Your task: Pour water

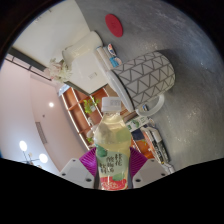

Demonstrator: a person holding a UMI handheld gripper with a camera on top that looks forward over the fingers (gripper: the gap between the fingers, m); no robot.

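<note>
- Grey speckled floor (pixel 190 110) fills the right side.
- White basket with black diamond lines (pixel 148 74) lies far beyond the fingers.
- Clear plastic bottle with yellowish label (pixel 112 150) sits near, clamped by both purple pads (pixel 91 160) of the gripper (pixel 112 168).
- Small red disc (pixel 115 26) lies far off.

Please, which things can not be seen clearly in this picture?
- Clear plastic bottle with yellowish label, gripper view: its lower part is hidden by the pink finger pads; water level unreadable.
- Label text: too small.
- White patterned container: its opening faces away.
- Orange shelf contents: too small.
</note>
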